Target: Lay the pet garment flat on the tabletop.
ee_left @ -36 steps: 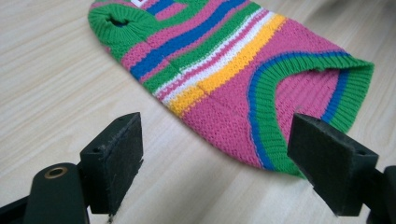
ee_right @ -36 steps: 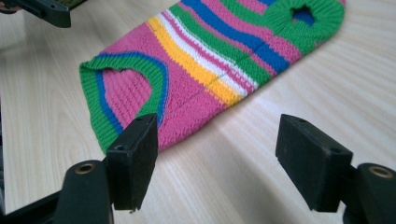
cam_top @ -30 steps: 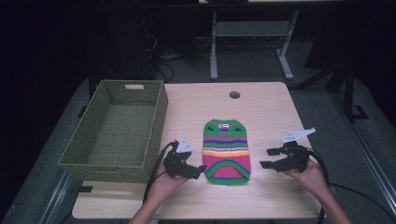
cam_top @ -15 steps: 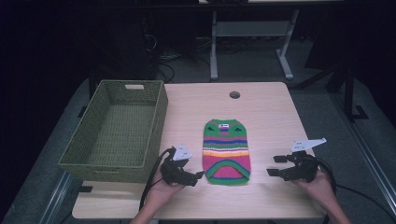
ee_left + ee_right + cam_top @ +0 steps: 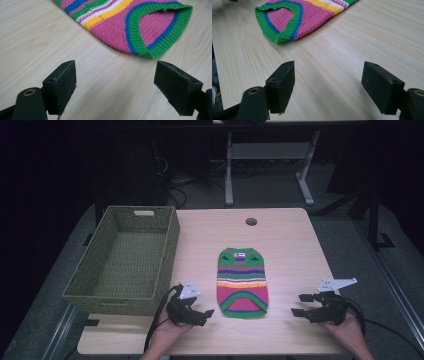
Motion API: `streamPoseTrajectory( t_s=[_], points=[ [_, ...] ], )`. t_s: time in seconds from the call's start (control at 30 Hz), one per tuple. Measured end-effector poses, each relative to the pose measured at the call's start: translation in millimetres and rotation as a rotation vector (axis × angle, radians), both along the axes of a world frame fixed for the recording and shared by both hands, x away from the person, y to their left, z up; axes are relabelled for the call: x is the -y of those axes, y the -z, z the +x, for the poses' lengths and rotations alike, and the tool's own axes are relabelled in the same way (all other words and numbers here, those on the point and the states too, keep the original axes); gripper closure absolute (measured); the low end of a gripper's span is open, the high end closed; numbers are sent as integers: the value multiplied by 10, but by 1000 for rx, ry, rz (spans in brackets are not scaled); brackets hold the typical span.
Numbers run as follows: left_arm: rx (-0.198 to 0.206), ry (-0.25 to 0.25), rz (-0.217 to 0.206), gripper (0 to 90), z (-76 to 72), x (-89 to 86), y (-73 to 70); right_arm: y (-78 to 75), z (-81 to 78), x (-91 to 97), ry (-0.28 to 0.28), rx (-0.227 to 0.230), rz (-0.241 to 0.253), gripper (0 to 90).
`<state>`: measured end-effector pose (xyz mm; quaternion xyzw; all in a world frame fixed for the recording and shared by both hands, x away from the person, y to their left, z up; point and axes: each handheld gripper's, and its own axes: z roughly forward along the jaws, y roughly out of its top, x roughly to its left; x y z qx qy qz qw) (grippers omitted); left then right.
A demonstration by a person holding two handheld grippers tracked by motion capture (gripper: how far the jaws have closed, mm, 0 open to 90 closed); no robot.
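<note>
A small striped knit sweater (image 5: 243, 281) in green, pink, blue and yellow lies flat on the wooden table (image 5: 280, 240), its pink hem toward me. My left gripper (image 5: 205, 315) rests near the front edge, just left of the hem, jaws apart and nothing between them. Its own view shows the sweater hem (image 5: 150, 32) a short way beyond the open left gripper (image 5: 117, 87). My right gripper (image 5: 299, 305) sits farther off to the sweater's right, also open. Its view has the hem (image 5: 284, 22) at upper left, well ahead of the right gripper (image 5: 329, 86).
A green woven basket (image 5: 125, 295) stands at the table's left side, with nothing inside it that I can see. A round cable hole (image 5: 251, 221) sits near the far edge. Metal stand legs (image 5: 227, 175) rise on the dark floor behind the table.
Both grippers have drawn back toward the table's front edge, away from the sweater. The right one moved also outward to the right. The sweater has not moved.
</note>
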<state>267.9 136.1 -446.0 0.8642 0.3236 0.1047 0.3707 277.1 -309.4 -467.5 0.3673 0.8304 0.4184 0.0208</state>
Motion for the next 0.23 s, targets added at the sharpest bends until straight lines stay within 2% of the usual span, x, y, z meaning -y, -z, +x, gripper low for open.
streamPoseTrajectory(
  t_s=[0.13, 0.23],
  points=[
    [-9, 9, -12, 176, -94, -12, 25, 9, -99, 29, 8, 6, 11, 253],
    [-7, 18, -5, 176, -150, -6, 63, -9, -192, 53, 11, 16, 24, 249]
  ],
)
